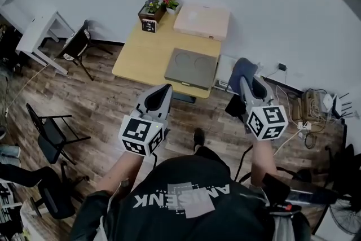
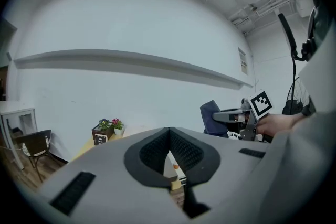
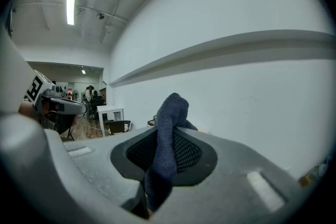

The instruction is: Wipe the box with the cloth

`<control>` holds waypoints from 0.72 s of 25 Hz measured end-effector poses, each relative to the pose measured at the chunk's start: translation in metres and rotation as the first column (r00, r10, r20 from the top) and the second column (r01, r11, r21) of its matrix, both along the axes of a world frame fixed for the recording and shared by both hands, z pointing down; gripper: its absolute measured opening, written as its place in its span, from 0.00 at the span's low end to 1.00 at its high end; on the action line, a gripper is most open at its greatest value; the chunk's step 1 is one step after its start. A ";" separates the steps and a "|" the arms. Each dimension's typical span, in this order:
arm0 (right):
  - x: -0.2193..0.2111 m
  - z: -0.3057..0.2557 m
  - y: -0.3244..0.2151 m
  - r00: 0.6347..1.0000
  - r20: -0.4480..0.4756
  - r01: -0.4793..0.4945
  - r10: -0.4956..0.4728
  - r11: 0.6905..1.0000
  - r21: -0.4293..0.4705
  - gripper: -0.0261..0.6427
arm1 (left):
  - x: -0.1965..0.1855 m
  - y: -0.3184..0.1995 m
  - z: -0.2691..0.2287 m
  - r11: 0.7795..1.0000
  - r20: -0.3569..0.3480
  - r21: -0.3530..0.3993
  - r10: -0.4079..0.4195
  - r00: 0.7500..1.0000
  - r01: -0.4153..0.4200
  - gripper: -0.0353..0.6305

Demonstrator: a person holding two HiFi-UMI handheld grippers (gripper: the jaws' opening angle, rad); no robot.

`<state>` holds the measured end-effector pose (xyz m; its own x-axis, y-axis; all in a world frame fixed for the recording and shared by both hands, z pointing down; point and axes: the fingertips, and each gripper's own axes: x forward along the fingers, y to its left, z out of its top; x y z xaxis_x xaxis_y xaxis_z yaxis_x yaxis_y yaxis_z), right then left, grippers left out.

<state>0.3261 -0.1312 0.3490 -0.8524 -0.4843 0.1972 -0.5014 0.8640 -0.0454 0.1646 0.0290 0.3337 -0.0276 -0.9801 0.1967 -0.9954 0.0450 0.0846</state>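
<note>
Left gripper: jaws closed, nothing held, raised over the wood floor | Right gripper: jaws clamped on a dark blue cloth, which bunches above them | Pale box: far end of the yellow table, well ahead of both grippers.

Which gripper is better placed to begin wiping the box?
Right. The right gripper is shut on the blue cloth; the left gripper is shut with nothing between its jaws. Both are held short of the table.
</note>
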 end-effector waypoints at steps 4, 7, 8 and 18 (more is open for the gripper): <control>-0.020 0.012 -0.041 0.999 -0.002 0.038 -0.038 0.999 -0.022 0.14 | -0.011 -0.038 0.004 1.000 -0.007 -0.022 -0.020 1.000 0.020 0.05; -0.029 0.022 -0.066 0.998 -0.003 0.065 -0.065 0.997 -0.035 0.14 | -0.017 -0.062 0.006 0.999 -0.009 -0.020 -0.040 0.999 0.040 0.05; -0.031 0.025 -0.074 0.997 -0.007 0.070 -0.071 0.997 -0.039 0.14 | -0.018 -0.069 0.007 0.999 -0.004 -0.025 -0.046 0.999 0.046 0.05; -0.058 0.064 -0.143 0.995 -0.017 0.096 -0.097 0.991 -0.089 0.14 | -0.039 -0.129 0.029 0.994 0.030 -0.084 -0.069 0.997 0.071 0.05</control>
<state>0.2682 -0.2737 0.4127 -0.8896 -0.3798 0.2537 -0.4174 0.9015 -0.1140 0.1257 -0.1001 0.3628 -0.1017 -0.9553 0.2777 -0.9914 0.1203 0.0508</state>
